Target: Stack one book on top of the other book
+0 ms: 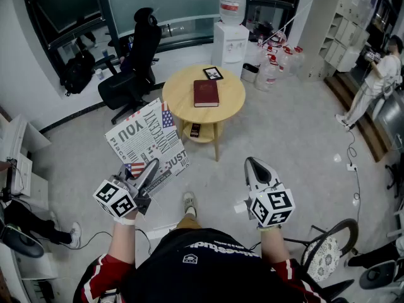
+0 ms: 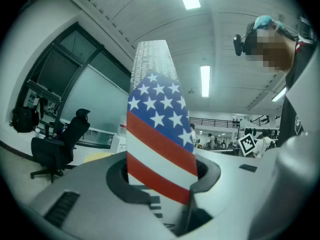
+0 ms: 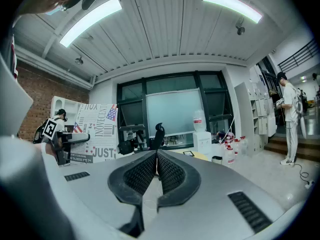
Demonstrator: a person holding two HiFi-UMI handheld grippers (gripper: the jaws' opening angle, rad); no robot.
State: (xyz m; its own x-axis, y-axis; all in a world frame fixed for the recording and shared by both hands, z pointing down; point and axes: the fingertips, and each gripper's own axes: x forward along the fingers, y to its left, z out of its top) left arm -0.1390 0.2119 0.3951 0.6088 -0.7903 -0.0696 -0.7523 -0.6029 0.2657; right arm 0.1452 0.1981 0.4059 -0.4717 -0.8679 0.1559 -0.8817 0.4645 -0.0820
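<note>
Left gripper (image 1: 150, 168) clamped on white flag-printed book (image 1: 144, 137), right gripper (image 1: 254, 164) clenched empty, dark red book (image 1: 206, 93) flat on round pale wooden table (image 1: 178, 100) beyond

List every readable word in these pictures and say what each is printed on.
"YOU": white flag-printed book held by the left gripper.
"JUST": same book's cover.
Its smaller print, the red bottle label and print on the black shirt: too small or blurred to read.
</note>
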